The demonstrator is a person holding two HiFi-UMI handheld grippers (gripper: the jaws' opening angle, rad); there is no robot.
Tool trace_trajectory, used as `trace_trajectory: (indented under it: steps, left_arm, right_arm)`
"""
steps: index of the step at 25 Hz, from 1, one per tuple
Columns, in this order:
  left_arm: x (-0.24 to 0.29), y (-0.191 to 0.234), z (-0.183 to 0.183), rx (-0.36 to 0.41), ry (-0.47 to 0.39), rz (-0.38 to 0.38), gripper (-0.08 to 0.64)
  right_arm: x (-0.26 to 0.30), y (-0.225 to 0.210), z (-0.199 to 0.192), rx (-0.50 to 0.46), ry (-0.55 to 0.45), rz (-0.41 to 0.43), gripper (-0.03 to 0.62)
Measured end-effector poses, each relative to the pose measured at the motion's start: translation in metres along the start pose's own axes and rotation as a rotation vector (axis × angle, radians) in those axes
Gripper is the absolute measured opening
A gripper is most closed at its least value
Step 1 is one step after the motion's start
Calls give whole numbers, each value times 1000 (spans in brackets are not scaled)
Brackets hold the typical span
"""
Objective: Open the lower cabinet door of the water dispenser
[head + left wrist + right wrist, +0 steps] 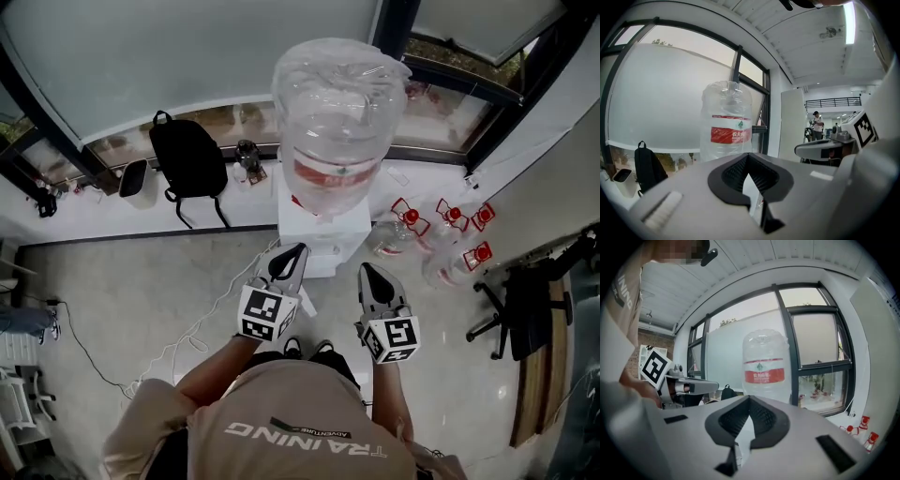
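So both are clenched empty, left gripper [293,251] and right gripper [369,272] side by side. Water dispenser [323,242] stands just beyond the fingertips, bottle [337,122] on top; its lower door is hidden.

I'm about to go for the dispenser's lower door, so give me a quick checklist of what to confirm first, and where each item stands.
1. Left gripper empty: ok, jaws together, nothing between them.
2. Right gripper empty: ok, likewise shut on nothing.
3. Jaws apart to take hold of the door: not ok, both are shut.
4. Lined up with the water dispenser: ok, its bottle stands straight ahead in both gripper views.
5. Lower cabinet door in sight: cannot tell, no view shows it.
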State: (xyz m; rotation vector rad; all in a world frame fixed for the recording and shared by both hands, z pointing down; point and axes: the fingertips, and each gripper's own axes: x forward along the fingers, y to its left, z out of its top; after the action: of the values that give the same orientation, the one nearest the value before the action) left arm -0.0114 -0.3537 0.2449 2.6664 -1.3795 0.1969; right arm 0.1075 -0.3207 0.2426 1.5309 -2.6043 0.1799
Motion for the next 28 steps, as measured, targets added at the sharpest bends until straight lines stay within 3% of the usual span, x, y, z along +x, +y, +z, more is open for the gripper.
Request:
trace_trajectory:
  steps: [4,9,12,15,28]
  left_arm:
    - [0,0,7,7,-3,11,8]
    - [-2,-3,22,34,-16,45,8]
    - [-2,-4,22,5,-10,59,8]
    - [-3,-8,16,-34,0,66,8]
    - [-14,-21,-1,-20,36,133,8]
  right_arm:
    - [6,-4,17,39,-39,49,11]
    - [4,-13,29,-17,-34,60,11]
    - [-2,-15,31,-15,-34,76,11]
    - [-8,-19,29,-3,-26,89,11]
    - [-18,-11,11,-81,12,151,11]
